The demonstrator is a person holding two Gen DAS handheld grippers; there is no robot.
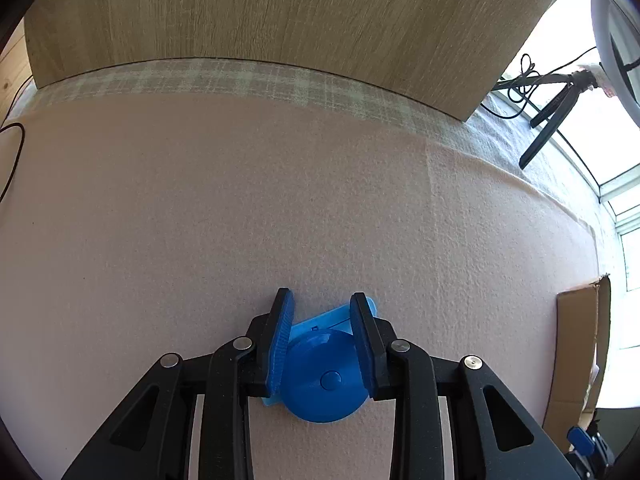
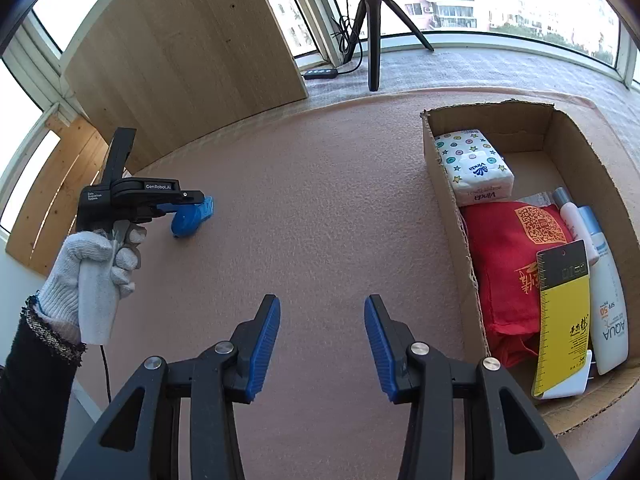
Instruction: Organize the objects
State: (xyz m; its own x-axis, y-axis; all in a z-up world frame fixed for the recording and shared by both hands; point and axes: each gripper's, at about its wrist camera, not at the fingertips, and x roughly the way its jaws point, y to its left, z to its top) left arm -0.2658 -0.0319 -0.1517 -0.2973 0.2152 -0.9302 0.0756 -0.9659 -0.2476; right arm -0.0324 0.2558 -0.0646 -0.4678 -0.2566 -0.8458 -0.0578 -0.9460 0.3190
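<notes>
While the pink mat (image 2: 320,208) lies mostly bare across the table, we see a wooden board (image 2: 180,48) standing at its far edge and a tripod (image 2: 374,28) on the sill behind.

At the right sits a cardboard box (image 2: 436,184), open at the top. We count five things in it: a red pouch (image 2: 508,264) in the middle, a white sunscreen bottle (image 2: 608,312) along the right wall, a yellow-and-black card (image 2: 562,312) lying over the pouch, a tissue pack (image 2: 474,168) at the far end, and a smaller bottle (image 2: 568,212) beside the sunscreen.

Our left gripper (image 1: 322,320), held by a gloved hand (image 2: 96,264), has closed its blue pads on a blue tape measure (image 1: 324,376), well apart from the box on the mat's left side. We cannot tell whether the measure rests on the mat or is just off it. Our right gripper (image 2: 322,340) hangs wide and holds nothing, over bare mat near the box.

We judge the next step is carrying the measure to the box. The pads grip a round, smooth case off to one end, so it could pivot or slip out on the way. Little free floor shows in the box; set down carelessly, the measure might land on the card or roll off the pouch.
</notes>
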